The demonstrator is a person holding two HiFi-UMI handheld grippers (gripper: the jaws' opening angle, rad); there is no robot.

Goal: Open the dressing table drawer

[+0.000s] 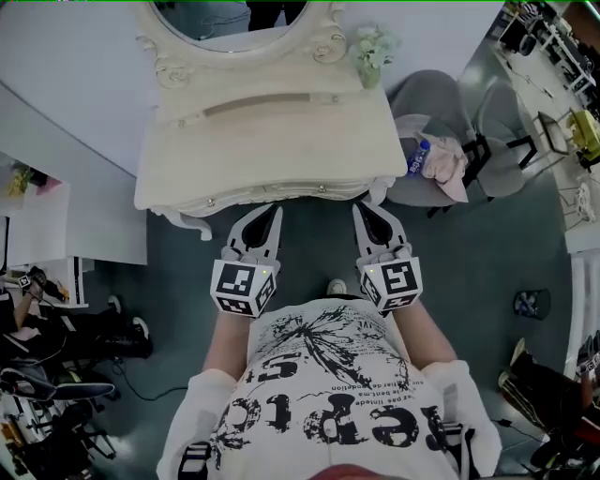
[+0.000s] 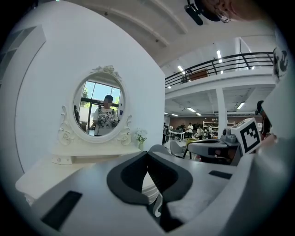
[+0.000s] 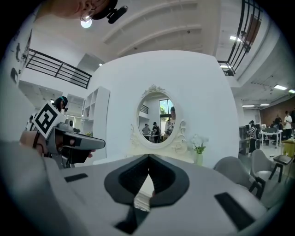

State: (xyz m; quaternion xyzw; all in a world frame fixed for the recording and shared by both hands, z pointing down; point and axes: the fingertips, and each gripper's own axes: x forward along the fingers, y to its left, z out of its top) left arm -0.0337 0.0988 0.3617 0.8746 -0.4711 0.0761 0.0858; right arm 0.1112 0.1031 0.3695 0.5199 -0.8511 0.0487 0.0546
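Observation:
The white dressing table [image 1: 272, 131] with its oval mirror [image 1: 234, 23] stands straight ahead of me. Its drawer front [image 1: 281, 194] runs along the near edge and is closed. My left gripper [image 1: 275, 209] points at that edge, its tips just short of the drawer front, shut and holding nothing. My right gripper [image 1: 360, 206] sits beside it to the right, also shut and empty. In the left gripper view the left gripper [image 2: 148, 152] has its jaws meeting at the tip, below the mirror [image 2: 99, 110]. The right gripper [image 3: 149, 156] looks the same, aimed under the mirror [image 3: 159, 120].
A small vase of flowers [image 1: 372, 52] stands on the table's back right corner. A grey chair [image 1: 441, 103] with a pink cloth and a bottle sits to the table's right. A white cabinet [image 1: 56, 225] is at the left, with clutter on the floor below it.

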